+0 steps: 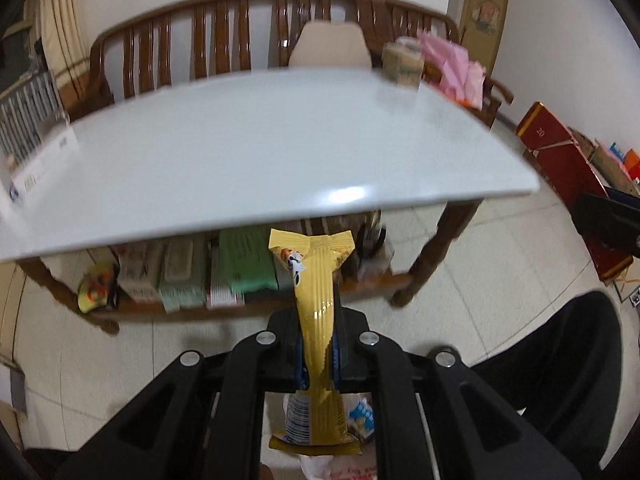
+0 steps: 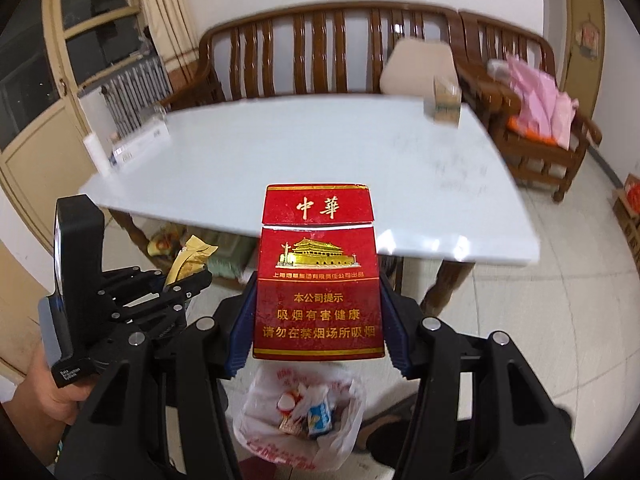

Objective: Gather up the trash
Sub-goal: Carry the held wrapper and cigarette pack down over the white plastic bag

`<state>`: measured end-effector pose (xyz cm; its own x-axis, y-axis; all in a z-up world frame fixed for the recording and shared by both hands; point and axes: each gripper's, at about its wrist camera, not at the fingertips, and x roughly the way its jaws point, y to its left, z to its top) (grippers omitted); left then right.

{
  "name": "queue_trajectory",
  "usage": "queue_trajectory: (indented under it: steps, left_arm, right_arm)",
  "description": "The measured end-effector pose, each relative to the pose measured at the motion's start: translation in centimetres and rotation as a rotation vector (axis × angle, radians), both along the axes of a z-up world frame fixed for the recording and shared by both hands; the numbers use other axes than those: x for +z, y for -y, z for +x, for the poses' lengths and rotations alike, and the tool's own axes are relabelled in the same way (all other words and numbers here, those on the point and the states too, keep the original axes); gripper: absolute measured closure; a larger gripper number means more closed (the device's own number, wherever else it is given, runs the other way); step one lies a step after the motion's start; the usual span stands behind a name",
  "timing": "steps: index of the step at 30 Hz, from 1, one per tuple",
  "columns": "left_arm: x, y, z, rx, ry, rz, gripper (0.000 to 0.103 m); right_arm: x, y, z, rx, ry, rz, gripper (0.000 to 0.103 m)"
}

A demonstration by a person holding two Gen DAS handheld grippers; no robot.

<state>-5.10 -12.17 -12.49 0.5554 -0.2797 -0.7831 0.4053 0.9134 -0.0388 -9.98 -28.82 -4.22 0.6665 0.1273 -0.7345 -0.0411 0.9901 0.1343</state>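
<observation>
My left gripper [image 1: 318, 356] is shut on a yellow snack wrapper [image 1: 316, 320], held in the air in front of the white table [image 1: 260, 148]. It also shows in the right wrist view [image 2: 176, 280], with the wrapper [image 2: 188, 262] sticking out. My right gripper [image 2: 316, 320] is shut on a red cigarette pack [image 2: 316, 276], held above a bin lined with a white plastic bag [image 2: 300, 412] that holds several pieces of trash. The bag's edge shows below the wrapper in the left wrist view [image 1: 344, 464].
A tissue box [image 2: 444, 100] stands at the table's far right corner and a white box [image 2: 136, 144] at its left edge. Boxes fill the shelf under the table [image 1: 200, 276]. A wooden bench [image 2: 332, 52] stands behind. Red cartons [image 1: 560, 152] lie on the floor at right.
</observation>
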Motion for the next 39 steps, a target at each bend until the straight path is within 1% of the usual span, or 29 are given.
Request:
queue_trajectory:
  steps: [6,9,11,12,18,19,22,24,26,28,30,33,35,37,39]
  left_arm:
    - [-7.3,0.6,-1.7,-0.009,-0.132,0.049,0.093]
    - [-10.4,0.7,-2.4,-0.007,-0.214,0.039,0.093]
    - [-11.8,0.7,-2.6,-0.005,-0.233,0.053,0.093]
    - [-13.1,0.8,-2.9,-0.004,-0.257,0.060,0.093]
    - [-17.0,1.2,-3.3,0.008,-0.307,0.114,0.093]
    - [-17.9,1.2,-3.2,0.019,-0.334,0.115,0.093]
    - [-19.2,1.7,-3.6,0.021,-0.329,0.150,0.093]
    - [-19.9,1.6,-3.5,0.030,-0.351,0.140,0.093]
    - [-20.7,1.3,-3.4,0.045,-0.351,0.155,0.093]
    - [-21.6,1.0,-3.4,0.057,-0.375,0.150,0.093]
    - [-22.4,0.9,-3.5,0.058,-0.380,0.155,0.093]
    - [-22.8,1.1,-3.4,0.053,-0.371,0.157,0.093]
    - [-23.2,1.2,-3.2,0.059,-0.367,0.155,0.093]
    - [-23.6,1.2,-2.9,0.071,-0.379,0.151,0.093]
    - [-24.0,1.3,-2.9,0.073,-0.382,0.159,0.093]
  right_arm:
    - [-5.8,-0.8,0.3,-0.020,-0.115,0.023,0.050]
    - [-8.6,-1.2,0.3,-0.025,-0.170,0.024,0.050]
    - [-10.4,-1.6,0.3,-0.028,-0.206,0.023,0.050]
    - [-11.0,-1.6,0.3,-0.031,-0.218,0.021,0.050]
    - [-15.3,-2.4,0.6,-0.043,-0.299,0.007,0.050]
    - [-16.1,-2.7,0.6,-0.045,-0.315,0.003,0.050]
    - [-17.9,-2.7,0.7,-0.053,-0.346,0.002,0.050]
    - [-19.3,-2.6,0.7,-0.056,-0.376,0.012,0.050]
    - [-20.4,-2.6,0.8,-0.054,-0.409,0.026,0.050]
    - [-21.6,-2.6,0.8,-0.054,-0.433,0.016,0.050]
    - [-22.4,-2.7,1.0,-0.057,-0.450,0.013,0.050]
    - [-23.8,-2.8,1.2,-0.056,-0.482,0.022,0.050]
    - [-24.6,-3.0,1.4,-0.052,-0.493,0.005,0.050]
    - [-25.4,-3.1,1.7,-0.049,-0.516,0.015,0.050]
    - [-25.9,-3.1,1.8,-0.048,-0.529,0.005,0.050]
